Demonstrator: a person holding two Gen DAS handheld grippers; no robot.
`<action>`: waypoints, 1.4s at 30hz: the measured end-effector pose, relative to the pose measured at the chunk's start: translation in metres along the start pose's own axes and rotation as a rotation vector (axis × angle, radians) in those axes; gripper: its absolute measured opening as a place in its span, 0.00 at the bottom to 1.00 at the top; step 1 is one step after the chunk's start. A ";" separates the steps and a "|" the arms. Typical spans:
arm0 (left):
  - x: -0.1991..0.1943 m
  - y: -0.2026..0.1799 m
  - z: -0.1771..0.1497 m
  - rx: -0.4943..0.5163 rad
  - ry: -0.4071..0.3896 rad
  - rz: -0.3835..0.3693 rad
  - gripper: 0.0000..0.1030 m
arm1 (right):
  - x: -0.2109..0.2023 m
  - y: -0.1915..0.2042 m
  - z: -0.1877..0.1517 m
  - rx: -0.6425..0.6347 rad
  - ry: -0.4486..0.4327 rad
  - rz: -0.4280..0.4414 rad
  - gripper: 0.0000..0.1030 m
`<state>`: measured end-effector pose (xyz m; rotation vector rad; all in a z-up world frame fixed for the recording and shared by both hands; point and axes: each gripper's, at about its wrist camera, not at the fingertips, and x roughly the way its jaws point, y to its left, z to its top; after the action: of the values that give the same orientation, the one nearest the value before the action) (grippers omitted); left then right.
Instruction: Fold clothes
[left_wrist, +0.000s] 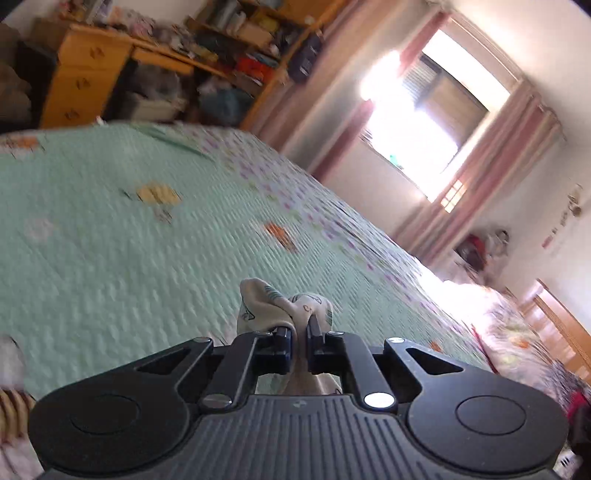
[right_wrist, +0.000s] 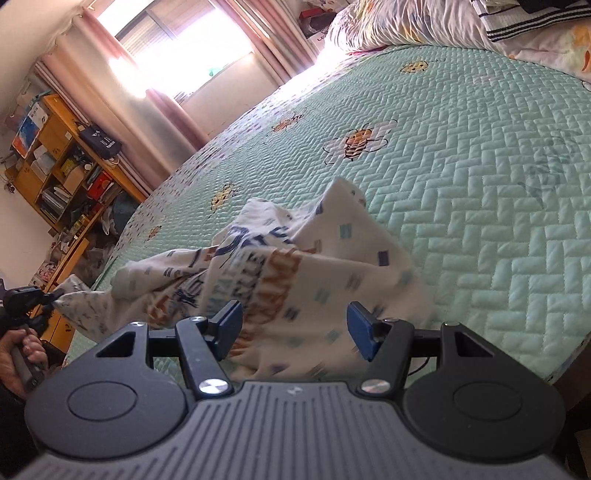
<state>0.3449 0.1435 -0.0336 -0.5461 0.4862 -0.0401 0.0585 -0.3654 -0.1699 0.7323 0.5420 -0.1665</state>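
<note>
A white printed garment (right_wrist: 295, 266) with blue and orange lettering hangs crumpled over the green quilted bed (right_wrist: 461, 177). My left gripper (left_wrist: 300, 334) is shut on a bunched corner of the garment (left_wrist: 280, 306). In the right wrist view the left gripper (right_wrist: 55, 295) holds that corner at the far left, stretching the cloth. My right gripper (right_wrist: 294, 328) is open, its blue pads (right_wrist: 360, 330) on either side of the lower part of the cloth, not closed on it.
Pillows and striped bedding (right_wrist: 443, 26) lie at the head of the bed. A wooden shelf and desk (left_wrist: 122, 62) full of clutter stand beyond the bed. A bright window with pink curtains (left_wrist: 436, 122) is on the wall.
</note>
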 end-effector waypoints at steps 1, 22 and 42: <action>-0.002 0.008 0.017 -0.003 0.003 0.063 0.29 | 0.000 0.002 0.000 -0.002 -0.001 0.005 0.62; -0.108 0.041 -0.158 0.166 0.293 -0.056 0.45 | 0.030 -0.039 -0.010 0.321 0.134 0.104 0.63; -0.115 -0.011 -0.203 0.289 0.433 -0.171 0.55 | 0.171 -0.010 0.123 0.044 0.217 0.257 0.72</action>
<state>0.1519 0.0534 -0.1300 -0.2909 0.8388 -0.3930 0.2514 -0.4483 -0.1900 0.8619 0.6457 0.1423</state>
